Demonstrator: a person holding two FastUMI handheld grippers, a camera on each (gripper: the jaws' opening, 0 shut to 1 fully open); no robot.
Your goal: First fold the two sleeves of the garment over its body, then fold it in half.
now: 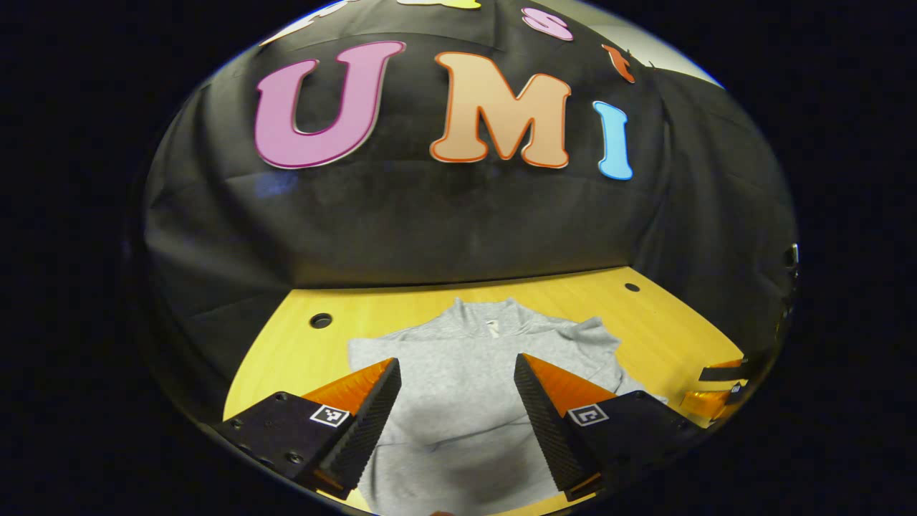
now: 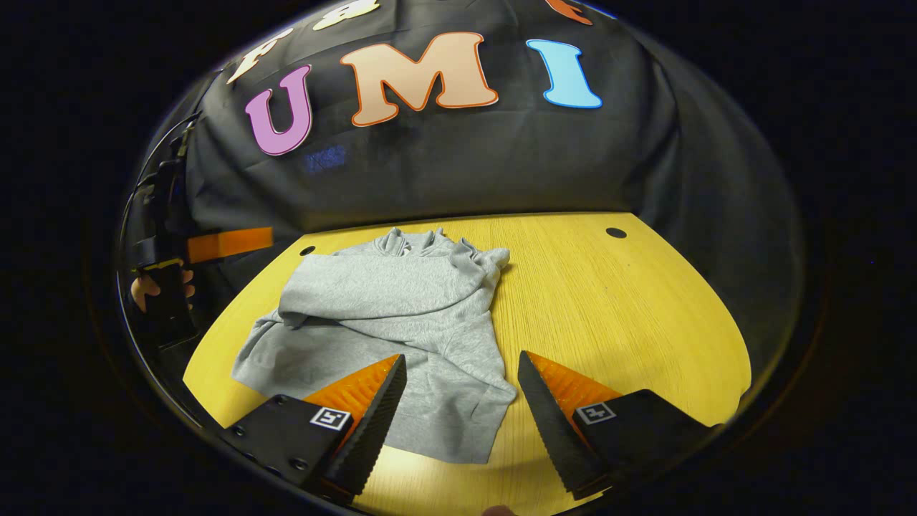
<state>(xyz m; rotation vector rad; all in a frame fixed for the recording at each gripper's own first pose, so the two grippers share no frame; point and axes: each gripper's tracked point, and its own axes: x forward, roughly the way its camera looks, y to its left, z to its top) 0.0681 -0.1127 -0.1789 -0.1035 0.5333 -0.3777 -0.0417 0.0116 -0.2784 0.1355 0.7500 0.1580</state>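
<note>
Nearest the lens in the left gripper view, the left gripper (image 1: pixel 457 408) is seen with its two fingers spread wide and nothing held between them; the grey garment (image 1: pixel 473 387) lies directly below and ahead of the gap. In the right gripper view the right gripper (image 2: pixel 462 408) is likewise held wide apart and empty, its left finger (image 2: pixel 372 416) over the garment's near hem and its right finger over bare wood.

A yellow wooden table (image 2: pixel 616 315) is the largest thing shown, and it is backed by the black cloth wall at its far edge. Round dark holes are set into the tabletop near the far edge, one at the far right (image 2: pixel 615 233) and one at the far left (image 2: pixel 307 250).

The garment (image 2: pixel 401 322) is spread on the left half of the table in the right gripper view, with its collar (image 2: pixel 412 240) toward the far wall and its hem toward the near edge. One sleeve (image 2: pixel 372 290) is laid across the chest, from the right shoulder toward the left side. Loose creases are seen along the right edge of the cloth, and the near right corner is slightly bunched.

At the far left of the right gripper view the other gripper (image 2: pixel 229 244) is seen, held by a hand (image 2: pixel 154 287), well apart from the garment's collar. No object stands between either gripper and the cloth.
</note>
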